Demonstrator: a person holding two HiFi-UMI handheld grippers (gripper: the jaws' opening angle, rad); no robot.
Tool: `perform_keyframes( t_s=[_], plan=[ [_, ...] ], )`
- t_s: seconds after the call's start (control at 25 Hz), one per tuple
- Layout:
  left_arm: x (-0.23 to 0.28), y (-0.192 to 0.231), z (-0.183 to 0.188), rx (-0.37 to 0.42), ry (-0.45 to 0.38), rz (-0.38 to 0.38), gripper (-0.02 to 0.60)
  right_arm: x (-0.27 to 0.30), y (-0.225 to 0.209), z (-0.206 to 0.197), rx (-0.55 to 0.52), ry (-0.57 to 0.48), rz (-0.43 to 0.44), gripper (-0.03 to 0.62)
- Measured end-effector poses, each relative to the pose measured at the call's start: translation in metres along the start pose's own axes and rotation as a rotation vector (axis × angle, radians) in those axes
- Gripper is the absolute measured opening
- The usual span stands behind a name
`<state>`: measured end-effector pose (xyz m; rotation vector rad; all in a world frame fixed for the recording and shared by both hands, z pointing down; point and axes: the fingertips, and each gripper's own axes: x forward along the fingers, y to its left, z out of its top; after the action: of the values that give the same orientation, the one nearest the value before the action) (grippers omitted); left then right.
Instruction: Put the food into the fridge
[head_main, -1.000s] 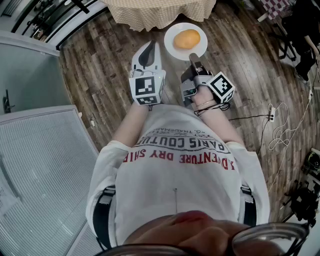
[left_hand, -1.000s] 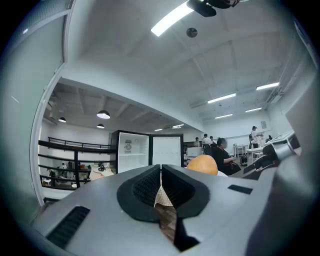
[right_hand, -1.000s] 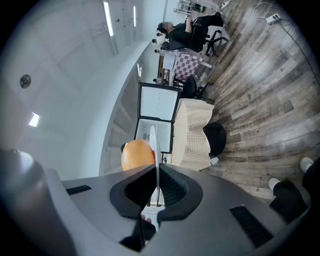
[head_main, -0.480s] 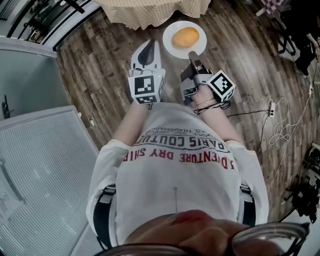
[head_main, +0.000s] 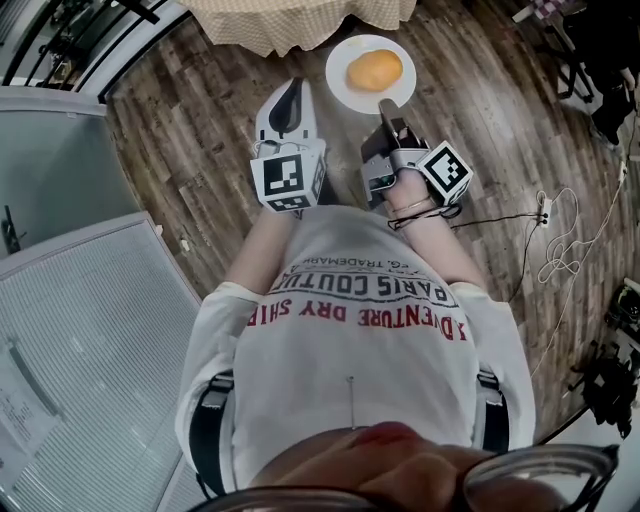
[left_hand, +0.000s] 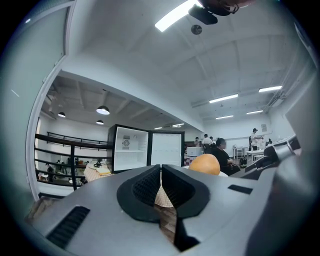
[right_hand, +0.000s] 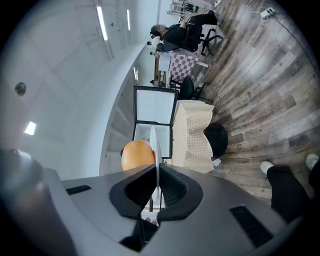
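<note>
Bun on plate, rim in right hand-held gripper, left hand-held gripper alongside.

Bright, even indoor light; ceiling strip lights glare at 12 o'clock in the left gripper view, and shadows on the wood floor stay soft. All views are fisheye, bent and vignetted dark at the rims. Head view goes out of focus at 6 o'clock, on the glasses.

We are seeing a white plate under an orange-gold bun; a beige checked cloth is showing against brown wood-grain floor; our white shirt is showing red and dark lettering.
</note>
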<state>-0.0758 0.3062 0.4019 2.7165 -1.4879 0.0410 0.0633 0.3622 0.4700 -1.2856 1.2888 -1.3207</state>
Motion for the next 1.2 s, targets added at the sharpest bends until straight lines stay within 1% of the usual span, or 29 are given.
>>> perform_keyframes(
  t_s=[0.12, 0.24, 0.32, 0.44, 0.64, 0.84, 0.96, 1.2],
  plan=[
    [0.027, 0.013, -0.004, -0.006, 0.006, -0.008, 0.028, 0.028, 0.002, 0.007, -0.015, -0.002, 0.006, 0.032],
    [0.064, 0.033, -0.007, -0.031, 0.011, -0.019, 0.028, 0.066, 0.0, 0.012, -0.017, -0.001, -0.011, 0.032],
    [0.09, 0.048, -0.005, -0.046, 0.012, -0.027, 0.028, 0.092, 0.003, 0.014, -0.01, -0.003, -0.013, 0.032],
    [0.129, 0.07, 0.003, -0.044, 0.014, -0.041, 0.028, 0.134, 0.011, 0.02, -0.015, -0.014, -0.022, 0.032],
    [0.201, 0.117, 0.018, -0.037, 0.006, -0.064, 0.028, 0.217, 0.031, 0.028, -0.017, -0.045, -0.013, 0.032],
    [0.265, 0.171, 0.029, -0.032, -0.007, -0.058, 0.028, 0.296, 0.048, 0.031, -0.035, -0.057, 0.0, 0.032],
    [0.293, 0.198, 0.03, -0.036, -0.003, -0.054, 0.028, 0.333, 0.053, 0.028, -0.026, -0.054, -0.004, 0.032],
    [0.327, 0.226, 0.02, -0.053, 0.023, -0.035, 0.028, 0.377, 0.051, 0.028, -0.021, -0.03, -0.03, 0.032]
  ],
)
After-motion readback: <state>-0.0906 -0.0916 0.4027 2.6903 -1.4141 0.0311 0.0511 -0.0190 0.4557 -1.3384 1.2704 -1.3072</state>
